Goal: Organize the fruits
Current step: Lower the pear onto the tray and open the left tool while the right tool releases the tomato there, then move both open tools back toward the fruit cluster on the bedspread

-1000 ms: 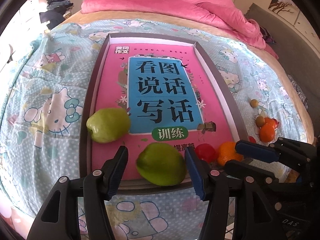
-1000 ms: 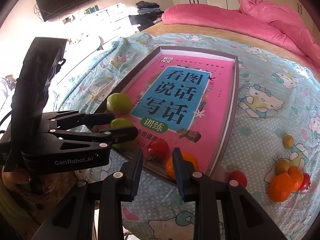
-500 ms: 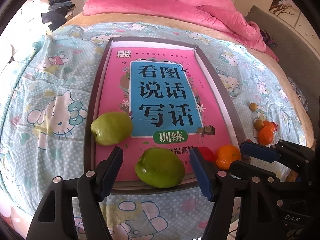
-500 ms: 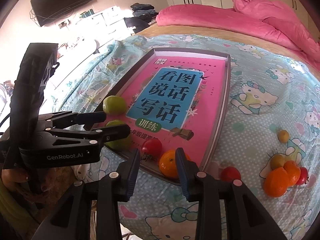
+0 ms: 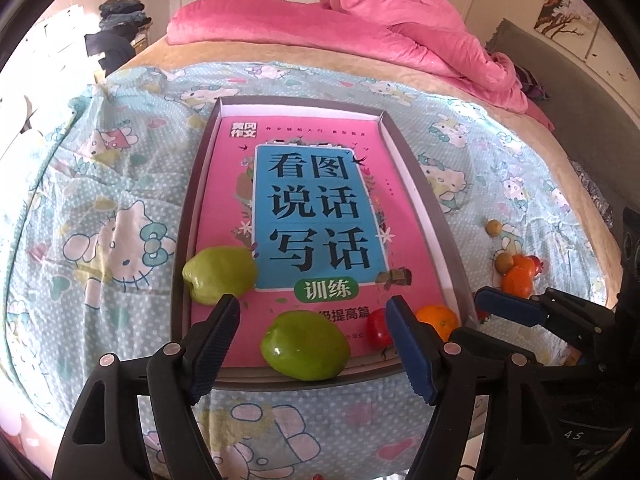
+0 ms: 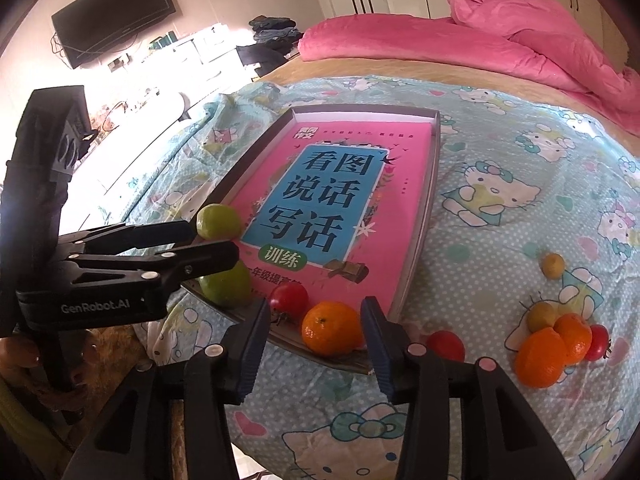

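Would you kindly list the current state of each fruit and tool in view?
Left tool: open, empty.
Right tool: open, empty.
Near green fruit: in tray, at front edge.
Far green fruit: in tray, left side.
Tray orange: in tray.
Tray tomato: in tray.
Fruit cluster: loose on bedspread.

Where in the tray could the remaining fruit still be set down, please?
The tray's middle and far end, over the pink book, are bare. Its near edge is crowded: two green fruits, a tomato and an orange.
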